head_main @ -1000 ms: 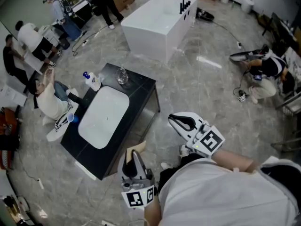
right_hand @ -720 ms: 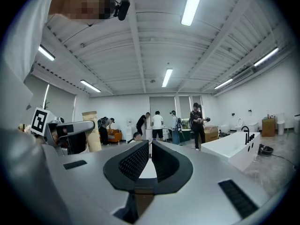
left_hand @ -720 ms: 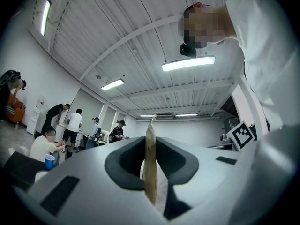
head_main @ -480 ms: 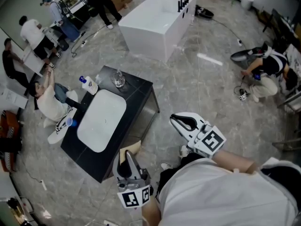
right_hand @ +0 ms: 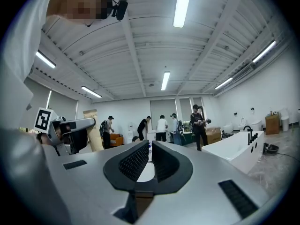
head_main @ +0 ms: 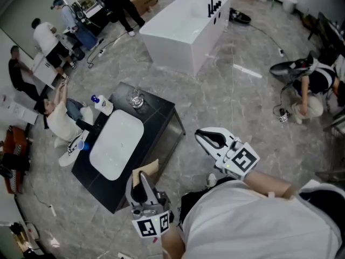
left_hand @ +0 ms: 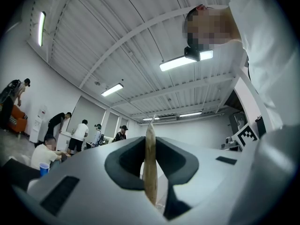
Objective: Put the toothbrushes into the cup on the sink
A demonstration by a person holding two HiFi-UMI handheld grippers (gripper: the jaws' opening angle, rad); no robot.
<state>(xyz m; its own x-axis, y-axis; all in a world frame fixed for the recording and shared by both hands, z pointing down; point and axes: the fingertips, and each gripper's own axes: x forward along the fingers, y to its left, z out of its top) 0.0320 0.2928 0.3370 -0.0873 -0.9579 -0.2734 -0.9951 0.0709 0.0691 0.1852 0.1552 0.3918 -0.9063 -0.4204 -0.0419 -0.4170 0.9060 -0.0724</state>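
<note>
Looks barely begun. Pinched edge-on between the jaws of the left gripper (head_main: 143, 183): a flat tan cardboard-like packet (left_hand: 150, 170), presumably the toothbrush pack, with no brush visible. At two o'clock of it, the right gripper (right_hand: 148, 149), jaws a slit apart on nothing. At twelve o'clock, well apart: a clear glass cup (head_main: 135, 97) on the black counter (head_main: 161, 112) beside the white sink basin (head_main: 116, 144). Left to do: carry over, unpack, drop in.

Large lab hall, freestanding bathtub (head_main: 172, 42), standalone sink unit (head_main: 156, 109), strip lights (right_hand: 182, 3)
</note>
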